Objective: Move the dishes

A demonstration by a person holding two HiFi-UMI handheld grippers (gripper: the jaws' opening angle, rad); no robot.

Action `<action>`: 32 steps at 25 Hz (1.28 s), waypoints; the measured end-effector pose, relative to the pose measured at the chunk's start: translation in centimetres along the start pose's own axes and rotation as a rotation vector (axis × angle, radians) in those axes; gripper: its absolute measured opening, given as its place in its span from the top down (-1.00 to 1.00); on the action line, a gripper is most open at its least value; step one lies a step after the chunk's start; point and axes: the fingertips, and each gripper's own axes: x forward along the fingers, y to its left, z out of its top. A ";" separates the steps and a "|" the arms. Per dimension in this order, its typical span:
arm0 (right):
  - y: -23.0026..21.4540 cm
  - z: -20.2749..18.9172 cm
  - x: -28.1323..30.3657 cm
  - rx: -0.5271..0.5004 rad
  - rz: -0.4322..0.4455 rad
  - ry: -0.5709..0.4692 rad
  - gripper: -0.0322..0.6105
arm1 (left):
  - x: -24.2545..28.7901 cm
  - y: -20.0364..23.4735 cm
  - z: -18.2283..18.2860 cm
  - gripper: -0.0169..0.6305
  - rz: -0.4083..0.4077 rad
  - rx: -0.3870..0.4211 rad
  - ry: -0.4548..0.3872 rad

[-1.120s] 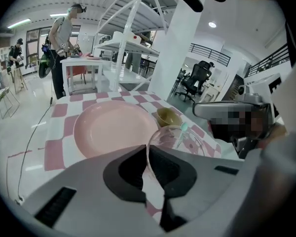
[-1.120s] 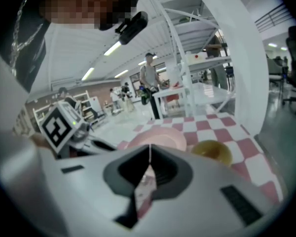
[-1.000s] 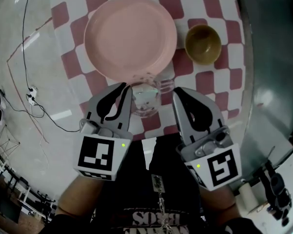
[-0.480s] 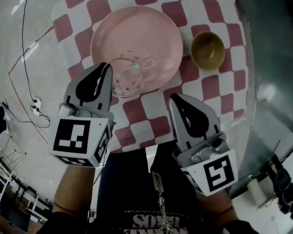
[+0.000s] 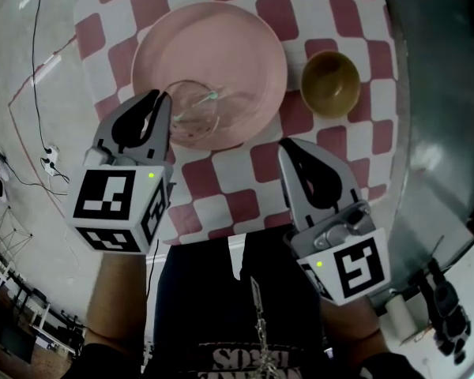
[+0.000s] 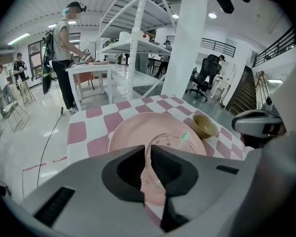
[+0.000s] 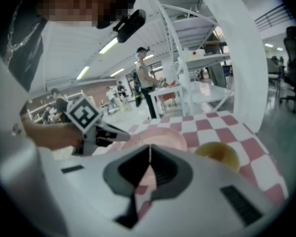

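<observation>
Pinching the clear glass [image 5: 191, 117] by its rim, the left hand-held gripper [image 5: 164, 103] holds it upright over the pink plate [image 5: 229, 46]. The right hand-held gripper [image 5: 289, 150] is closed, empty.

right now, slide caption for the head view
Left gripper holds a clear glass over the pink plate, brown bowl beside it, right gripper shut, empty.

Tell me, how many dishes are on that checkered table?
3. A pink plate in the middle, a small brown bowl to its right, and a clear glass cup over the plate's near edge, pinched by the left gripper. None looks hidden.
</observation>
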 end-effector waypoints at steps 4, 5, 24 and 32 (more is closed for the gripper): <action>-1.1 -0.2 -0.4 -0.011 0.007 0.004 0.79 | -0.4 0.3 0.9 0.73 0.061 0.007 -0.045; -1.2 -0.3 -0.5 -0.016 0.012 0.005 0.79 | -0.7 0.4 1.2 0.73 0.077 0.009 -0.061; -14.2 -2.5 -2.9 -0.155 -0.173 0.251 0.79 | 1.4 -16.5 1.7 0.86 -0.125 -0.009 -0.089; -18.7 -4.5 -1.4 -0.056 -0.183 0.369 0.37 | 2.3 -16.6 -0.2 0.86 -0.117 -0.095 0.008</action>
